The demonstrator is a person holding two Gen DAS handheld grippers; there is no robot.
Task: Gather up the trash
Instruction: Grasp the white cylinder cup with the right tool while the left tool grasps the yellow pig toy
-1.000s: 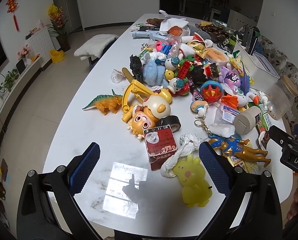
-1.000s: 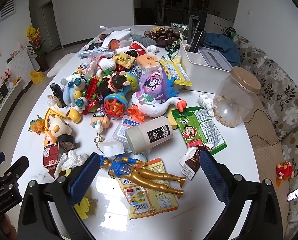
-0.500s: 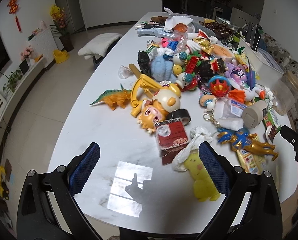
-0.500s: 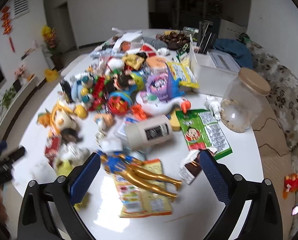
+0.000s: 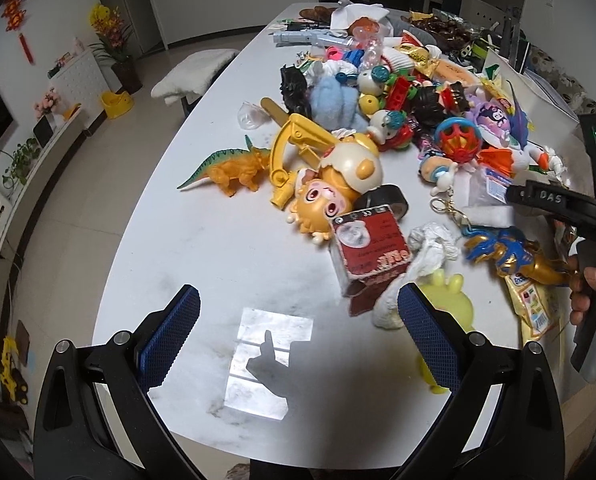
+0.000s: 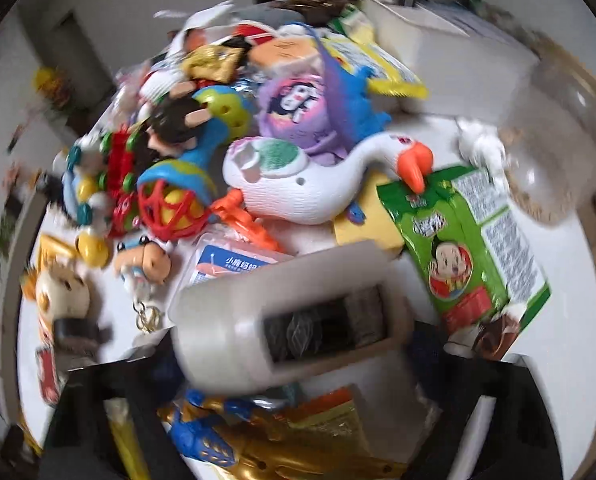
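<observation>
We hold the left gripper open and empty over the table's bare near edge, while the right gripper, its grip blurred beyond telling, closes on the white cup lying near the right edge.

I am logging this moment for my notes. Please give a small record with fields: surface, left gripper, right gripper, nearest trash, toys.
surface: white table, cluttered
left gripper: jaws open, empty, above bare tabletop
right gripper: view blurred, jaws unclear; beige cylindrical container lies close in front
nearest trash: crumpled tissue, red box
toys: orange dinosaur, yellow pig
</observation>
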